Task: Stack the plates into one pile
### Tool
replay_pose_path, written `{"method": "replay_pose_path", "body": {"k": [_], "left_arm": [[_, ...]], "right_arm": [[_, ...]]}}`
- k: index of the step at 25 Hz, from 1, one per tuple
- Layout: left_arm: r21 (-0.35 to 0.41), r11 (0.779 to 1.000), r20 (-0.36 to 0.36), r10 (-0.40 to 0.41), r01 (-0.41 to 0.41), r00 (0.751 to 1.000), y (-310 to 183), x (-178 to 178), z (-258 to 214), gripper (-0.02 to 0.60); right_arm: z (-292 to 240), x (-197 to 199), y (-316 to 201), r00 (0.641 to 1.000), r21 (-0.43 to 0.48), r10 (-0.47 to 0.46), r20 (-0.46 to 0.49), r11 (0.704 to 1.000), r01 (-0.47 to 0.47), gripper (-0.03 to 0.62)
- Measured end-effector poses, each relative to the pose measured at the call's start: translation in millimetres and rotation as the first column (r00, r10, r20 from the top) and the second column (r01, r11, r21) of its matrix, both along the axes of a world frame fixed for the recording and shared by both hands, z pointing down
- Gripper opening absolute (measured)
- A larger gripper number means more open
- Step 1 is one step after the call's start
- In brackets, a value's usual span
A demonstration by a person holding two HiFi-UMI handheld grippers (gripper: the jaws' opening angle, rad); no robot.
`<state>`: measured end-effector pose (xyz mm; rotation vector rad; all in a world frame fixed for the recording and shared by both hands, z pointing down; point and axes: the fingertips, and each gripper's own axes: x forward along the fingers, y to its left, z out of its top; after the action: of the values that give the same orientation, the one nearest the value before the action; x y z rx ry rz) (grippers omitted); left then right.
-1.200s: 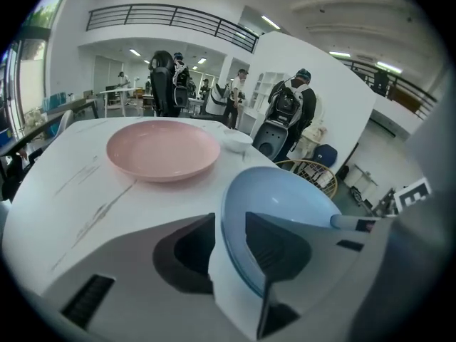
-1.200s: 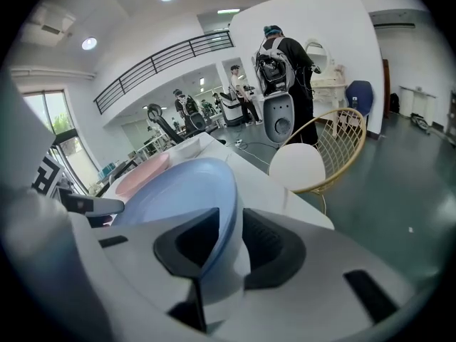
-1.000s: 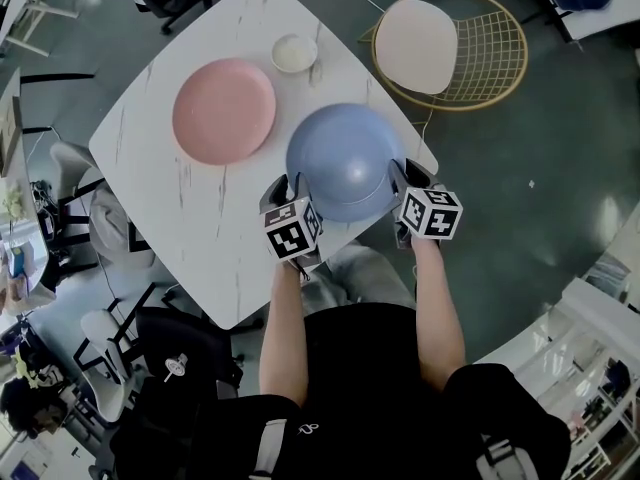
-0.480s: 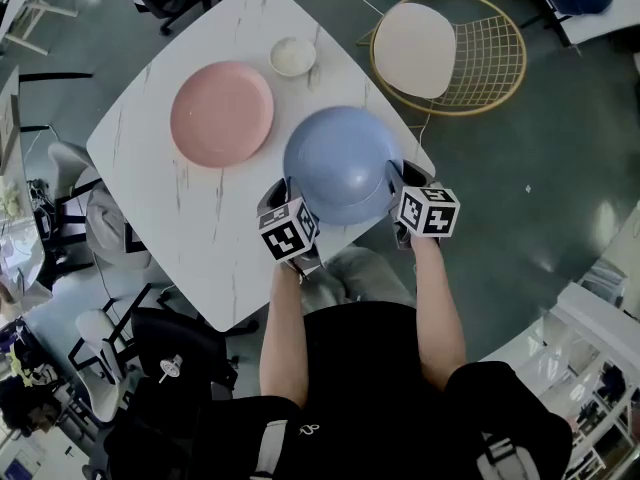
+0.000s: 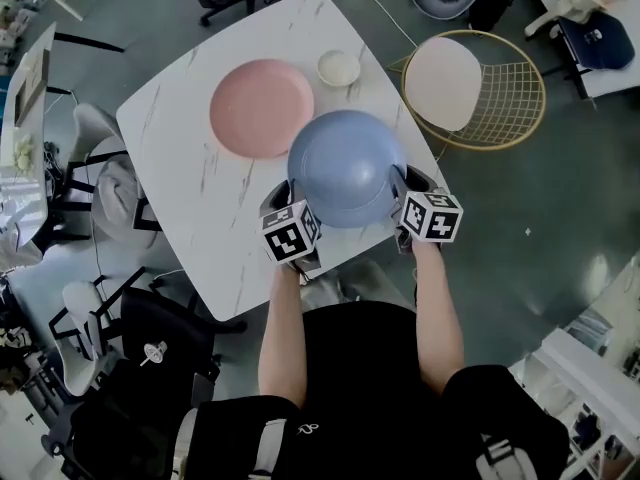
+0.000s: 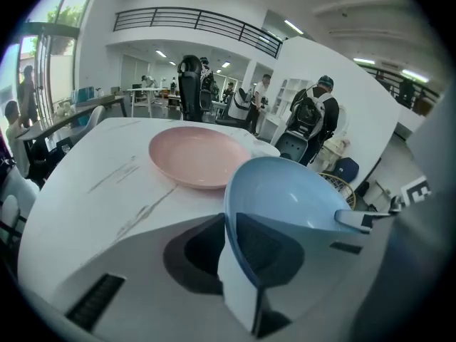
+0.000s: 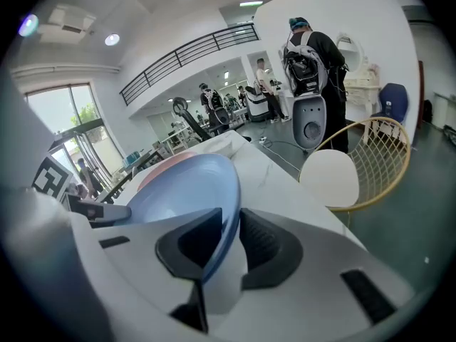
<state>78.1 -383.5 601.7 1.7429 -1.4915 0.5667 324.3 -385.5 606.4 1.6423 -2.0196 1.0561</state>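
A blue plate [image 5: 345, 166] hangs just above the near corner of the white marble table [image 5: 180, 168], held by both grippers. My left gripper [image 5: 290, 190] is shut on its near-left rim, the rim wedged between the pads [image 6: 229, 241]. My right gripper [image 5: 400, 183] is shut on the near-right rim [image 7: 228, 237]. Both pairs of jaws have just been closing, with the blue plate's rim between them. A pink plate [image 5: 261, 108] lies flat on the table beyond it, to the left. In the left gripper view the pink plate [image 6: 199, 155] sits behind the blue plate [image 6: 285, 198].
A small cream dish [image 5: 338, 67] rests near the table's far corner, right of the pink plate. A gold wire chair [image 5: 475, 88] with a pale seat stands off the table's right side. Office chairs crowd the left. People stand in the background.
The blue plate has come up off the table in both grippers and moved toward the pink plate; its far-left rim now nearly meets the pink plate's edge.
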Motion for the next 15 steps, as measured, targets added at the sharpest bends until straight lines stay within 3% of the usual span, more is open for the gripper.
{"method": "replay_pose_path", "body": {"k": [15], "left_arm": [[0.068, 0.985, 0.027, -0.16, 0.158, 0.987, -35.4, -97.1, -28.1, 0.063]], "right_arm": [[-22.2, -98.9, -69.9, 0.991, 0.055, -0.129, 0.033, 0.99, 0.127, 0.086]]}}
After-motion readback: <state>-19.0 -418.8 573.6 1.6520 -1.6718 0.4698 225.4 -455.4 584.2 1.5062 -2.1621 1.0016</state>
